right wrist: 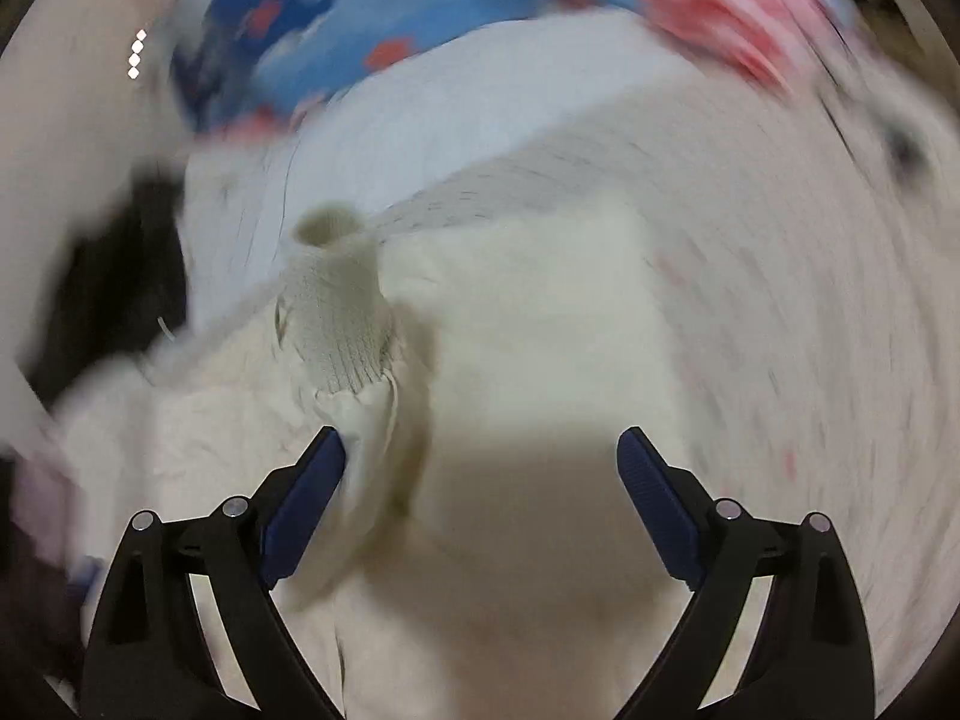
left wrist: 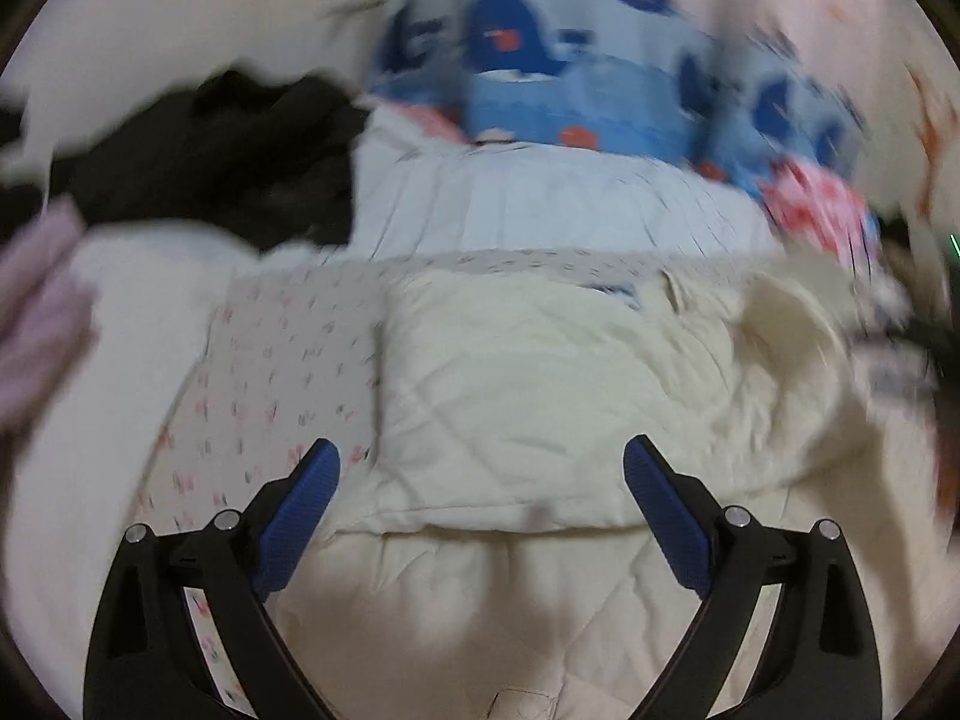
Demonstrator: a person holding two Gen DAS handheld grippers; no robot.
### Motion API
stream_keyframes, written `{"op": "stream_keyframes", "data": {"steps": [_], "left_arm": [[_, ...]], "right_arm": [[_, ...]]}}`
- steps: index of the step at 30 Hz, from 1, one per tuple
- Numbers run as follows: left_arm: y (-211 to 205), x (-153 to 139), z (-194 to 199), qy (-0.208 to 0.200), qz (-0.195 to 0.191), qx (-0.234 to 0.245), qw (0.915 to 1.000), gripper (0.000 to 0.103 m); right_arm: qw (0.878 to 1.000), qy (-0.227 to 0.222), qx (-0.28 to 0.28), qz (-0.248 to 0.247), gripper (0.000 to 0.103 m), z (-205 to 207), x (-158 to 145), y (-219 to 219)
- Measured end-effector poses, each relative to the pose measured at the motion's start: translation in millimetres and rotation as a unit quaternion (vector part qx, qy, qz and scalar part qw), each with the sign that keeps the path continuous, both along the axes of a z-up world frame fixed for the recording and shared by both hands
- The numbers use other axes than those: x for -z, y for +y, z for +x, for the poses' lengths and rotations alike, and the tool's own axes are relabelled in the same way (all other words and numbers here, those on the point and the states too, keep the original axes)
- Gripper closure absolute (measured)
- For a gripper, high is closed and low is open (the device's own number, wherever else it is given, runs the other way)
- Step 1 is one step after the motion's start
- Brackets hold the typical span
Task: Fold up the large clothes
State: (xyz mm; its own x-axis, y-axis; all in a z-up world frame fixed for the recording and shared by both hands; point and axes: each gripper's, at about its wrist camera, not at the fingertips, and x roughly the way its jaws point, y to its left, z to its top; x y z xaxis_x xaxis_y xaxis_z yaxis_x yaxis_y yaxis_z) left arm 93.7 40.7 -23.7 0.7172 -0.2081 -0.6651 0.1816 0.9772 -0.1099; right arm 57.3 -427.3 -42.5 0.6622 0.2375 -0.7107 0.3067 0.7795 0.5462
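Note:
A cream quilted garment (left wrist: 540, 396) lies partly folded on the bed, its folded edge toward me in the left wrist view. My left gripper (left wrist: 480, 462) is open and empty just above it. In the right wrist view the same cream garment (right wrist: 528, 312) fills the middle, and its ribbed cuff (right wrist: 336, 312) sticks up at the left. My right gripper (right wrist: 480, 450) is open, its left finger (right wrist: 312, 480) touching the sleeve fabric just below the cuff. Both views are blurred by motion.
A white bedsheet with small pink marks (left wrist: 276, 372) lies under the garment. A blue patterned blanket (left wrist: 570, 78) and a pink cloth (left wrist: 822, 210) are piled at the back. A black garment (left wrist: 228, 156) lies at the back left, a pale purple cloth (left wrist: 36, 312) at far left.

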Motion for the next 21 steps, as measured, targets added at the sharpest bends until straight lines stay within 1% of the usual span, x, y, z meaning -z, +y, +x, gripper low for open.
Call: {"op": "stream_keyframes", "data": {"steps": [1, 2, 3, 4, 5, 6, 9, 11, 13, 14, 15, 16, 17, 20, 21], "left_arm": [[8, 2, 3, 0.009, -0.016, -0.008, 0.9998, 0.011], [16, 3, 9, 0.021, -0.037, -0.019, 0.9989, 0.011], [22, 7, 11, 0.028, -0.049, -0.027, 0.998, 0.011], [28, 10, 13, 0.037, -0.063, -0.037, 0.9966, 0.011], [32, 12, 24, 0.044, -0.072, -0.045, 0.9954, 0.011], [36, 14, 24, 0.049, -0.078, -0.05, 0.9945, 0.011], [41, 20, 28, 0.059, -0.088, -0.057, 0.9927, 0.011], [39, 20, 31, 0.06, -0.083, -0.059, 0.993, 0.011], [37, 19, 30, 0.059, -0.078, -0.059, 0.9935, 0.011], [37, 19, 30, 0.059, -0.075, -0.059, 0.9937, 0.011], [36, 19, 31, 0.058, -0.073, -0.059, 0.9938, 0.011], [35, 19, 31, 0.058, -0.068, -0.059, 0.9942, 0.011], [34, 19, 31, 0.058, -0.065, -0.059, 0.9945, 0.011], [34, 19, 31, 0.058, -0.059, -0.061, 0.9947, 0.011], [34, 20, 32, 0.059, -0.059, -0.061, 0.9946, 0.011]], "right_arm": [[0.998, -0.022, 0.005, 0.066, 0.013, -16, 12, -14], [0.994, -0.035, 0.007, 0.106, 0.013, -24, 18, -22], [0.987, -0.051, 0.009, 0.152, 0.011, -30, 26, -30], [0.983, -0.062, 0.01, 0.174, 0.01, -31, 29, -34], [0.98, -0.075, 0.005, 0.184, 0.009, -29, 28, -35], [0.98, -0.079, -0.003, 0.185, 0.008, -24, 27, -34], [0.976, -0.069, -0.02, 0.203, 0.008, -1, 32, -30], [0.978, -0.067, -0.019, 0.195, 0.009, 7, 36, -27], [0.982, -0.06, -0.031, 0.175, 0.032, 18, 36, -20], [0.984, -0.053, -0.037, 0.166, 0.061, 24, 35, -16], [0.985, -0.049, -0.04, 0.158, 0.085, 28, 35, -14], [0.988, -0.052, -0.038, 0.14, 0.092, 31, 30, -12], [0.989, -0.063, -0.044, 0.129, 0.101, 35, 23, -9], [0.988, -0.091, -0.055, 0.108, 0.102, 35, 5, -1], [0.99, -0.094, -0.05, 0.088, 0.101, 32, -1, -1]]}}
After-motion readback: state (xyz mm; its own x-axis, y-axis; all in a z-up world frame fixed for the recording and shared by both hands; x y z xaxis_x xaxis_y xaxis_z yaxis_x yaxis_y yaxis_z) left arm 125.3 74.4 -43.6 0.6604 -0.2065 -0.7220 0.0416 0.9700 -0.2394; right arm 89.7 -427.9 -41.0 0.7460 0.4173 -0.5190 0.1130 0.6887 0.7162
